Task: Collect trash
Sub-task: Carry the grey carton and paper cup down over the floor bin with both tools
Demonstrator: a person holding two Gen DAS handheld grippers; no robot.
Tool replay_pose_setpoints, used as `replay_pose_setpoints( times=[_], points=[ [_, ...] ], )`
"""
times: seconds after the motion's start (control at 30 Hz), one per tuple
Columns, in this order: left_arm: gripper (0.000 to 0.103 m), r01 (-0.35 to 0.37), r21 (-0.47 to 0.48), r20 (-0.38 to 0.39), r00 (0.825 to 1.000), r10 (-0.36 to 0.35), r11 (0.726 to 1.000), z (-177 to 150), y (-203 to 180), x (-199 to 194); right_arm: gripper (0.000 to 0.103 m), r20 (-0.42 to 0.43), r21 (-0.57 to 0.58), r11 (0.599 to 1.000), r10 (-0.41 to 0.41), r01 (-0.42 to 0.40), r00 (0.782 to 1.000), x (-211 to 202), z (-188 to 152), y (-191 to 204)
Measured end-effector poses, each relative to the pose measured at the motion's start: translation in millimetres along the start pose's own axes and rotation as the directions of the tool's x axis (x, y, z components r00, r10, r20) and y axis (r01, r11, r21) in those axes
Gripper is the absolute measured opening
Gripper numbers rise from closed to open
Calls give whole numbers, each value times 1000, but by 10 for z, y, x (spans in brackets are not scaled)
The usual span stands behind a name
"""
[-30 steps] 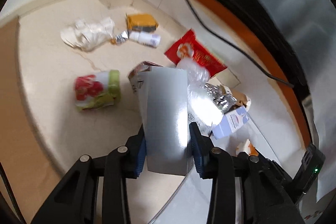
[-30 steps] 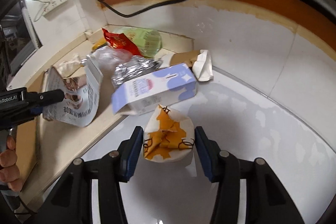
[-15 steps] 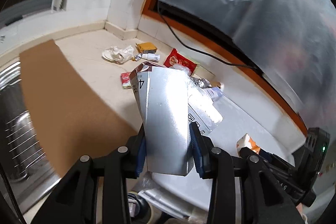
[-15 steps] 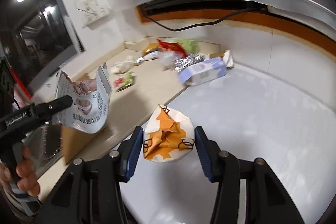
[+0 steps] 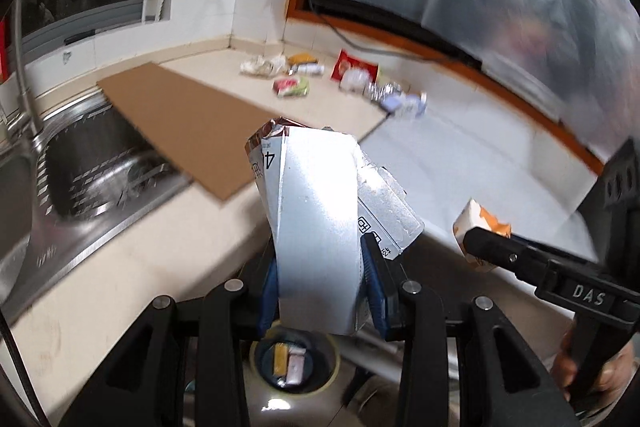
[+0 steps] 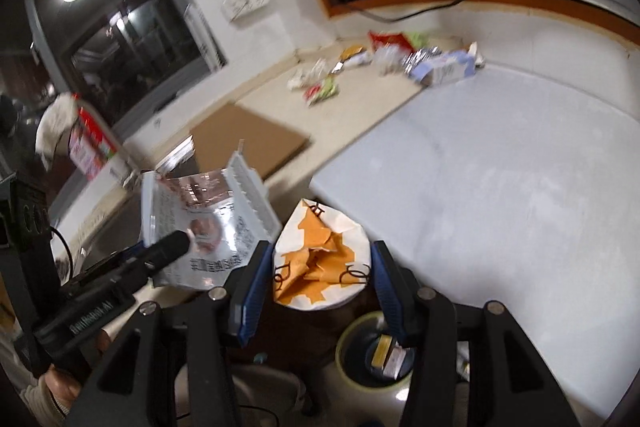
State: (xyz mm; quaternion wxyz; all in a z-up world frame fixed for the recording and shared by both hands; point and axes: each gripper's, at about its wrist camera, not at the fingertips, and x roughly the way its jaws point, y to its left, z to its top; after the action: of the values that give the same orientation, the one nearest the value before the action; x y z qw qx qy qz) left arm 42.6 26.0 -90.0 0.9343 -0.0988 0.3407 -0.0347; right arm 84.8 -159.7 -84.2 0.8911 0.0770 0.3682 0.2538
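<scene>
Currently, my left gripper (image 5: 322, 287) is clamped on a silver foil pouch (image 5: 316, 227), held upright above the round bin (image 5: 296, 363) below the counter edge. My right gripper (image 6: 316, 279) grips a crumpled orange-and-white paper wrapper (image 6: 320, 259) beside it. Remaining trash (image 5: 344, 79) lies far back on the counter (image 5: 224, 95).

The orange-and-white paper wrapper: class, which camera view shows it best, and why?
The right wrist view. There the orange-and-white paper wrapper sits central, large and sharp between the right gripper jaws. The left wrist view shows only a small part at the right edge, partly hidden behind that gripper's finger.
</scene>
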Motion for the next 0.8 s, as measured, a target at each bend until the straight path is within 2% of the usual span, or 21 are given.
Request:
replay_pose_setpoints(
  times=[0.3,0.57,0.8],
  points=[
    [36,-67,75,-46,996,70,995,-564,111,12,50,-146,-57,998,-46,38,988,309,-565,181],
    [36,-41,54,-131,990,48,998,-913,269,268,50,-223,-65,995,-91,78,971,641,-813,70],
    [36,-7,23,-216,976,12,1000,-1180,388,657,50,-280,-54,993,-115,104,953,959,-996,-114]
  ],
)
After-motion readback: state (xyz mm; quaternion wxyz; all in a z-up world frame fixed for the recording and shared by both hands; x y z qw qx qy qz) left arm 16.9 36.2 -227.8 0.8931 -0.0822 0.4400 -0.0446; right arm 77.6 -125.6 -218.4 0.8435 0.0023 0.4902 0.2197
